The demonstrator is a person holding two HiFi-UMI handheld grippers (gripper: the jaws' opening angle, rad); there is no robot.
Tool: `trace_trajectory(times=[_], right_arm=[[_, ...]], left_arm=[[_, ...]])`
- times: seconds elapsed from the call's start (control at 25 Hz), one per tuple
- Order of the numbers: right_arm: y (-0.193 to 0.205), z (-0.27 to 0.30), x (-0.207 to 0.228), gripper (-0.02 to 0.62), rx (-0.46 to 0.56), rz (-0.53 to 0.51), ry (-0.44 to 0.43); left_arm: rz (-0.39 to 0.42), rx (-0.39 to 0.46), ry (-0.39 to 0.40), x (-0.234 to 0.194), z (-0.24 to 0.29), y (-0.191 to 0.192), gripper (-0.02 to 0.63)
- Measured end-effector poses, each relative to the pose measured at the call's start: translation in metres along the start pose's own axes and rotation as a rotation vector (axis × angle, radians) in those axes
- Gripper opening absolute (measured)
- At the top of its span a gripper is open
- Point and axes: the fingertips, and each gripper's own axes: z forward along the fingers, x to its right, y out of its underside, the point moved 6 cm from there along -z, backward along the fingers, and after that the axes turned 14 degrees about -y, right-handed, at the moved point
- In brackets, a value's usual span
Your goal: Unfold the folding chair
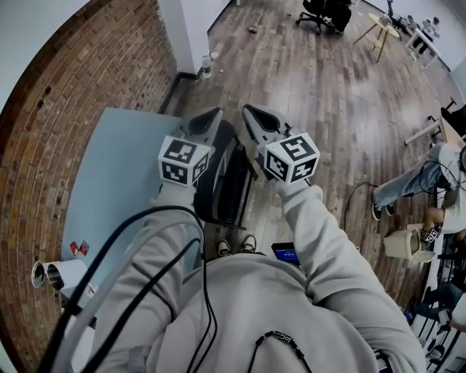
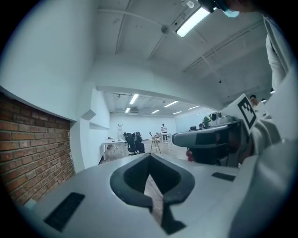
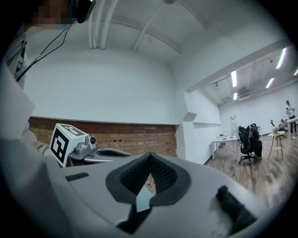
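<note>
The person stood on the wooden floor (image 1: 328, 109) close to its edge along the brick wall (image 1: 87, 73), holding one tool in each hand, side by side and pointing ahead. The left gripper (image 1: 211, 116) had its jaws fully together, the dark pads meeting at the tip with nothing between them; its own view looked past the tip into the room. The right gripper (image 1: 252, 115) was in the same condition, jaws closed and empty, its view taking in the brick wall and the white wall above it. Each tool appeared in the other's view: the right gripper at the right of the left gripper view, the left gripper with its marker cube (image 3: 63, 142) at the left of the right gripper view. The folding chair (image 1: 229, 186), black and folded flat, stood on the floor directly beneath the two tools, just ahead of the person's shoes (image 1: 237, 246). From above it could not be told whether either tool touched it. A pale blue panel (image 1: 116, 175) lay just beside the chair, between it and the brick wall. A bottle (image 1: 206, 65) stood on the floor at the foot of the white wall corner. An office chair (image 1: 324, 14) stood well apart at the far edge of the floor, and a seated person's legs (image 1: 408, 182) showed at the right edge.
</note>
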Motion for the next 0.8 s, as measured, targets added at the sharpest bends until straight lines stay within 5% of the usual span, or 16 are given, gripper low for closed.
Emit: trace_trajectory(times=[0.4, 0.64, 0.8], right_arm=[[0.056, 0.031, 0.022, 0.009, -0.071, 0.127, 0.055], [0.126, 0.047, 0.040, 0.173, -0.187, 0.324, 0.143], [0.180, 0.050, 0.050, 0.204, -0.275, 0.436, 0.185]], left_arm=[[-0.047, -0.207, -0.008, -0.025, 0.024, 0.056, 0.008], [-0.050, -0.457, 0.019, -0.024, 0.052, 0.108, 0.242], [-0.081, -0.621, 0.017, -0.023, 0.063, 0.161, 0.284]])
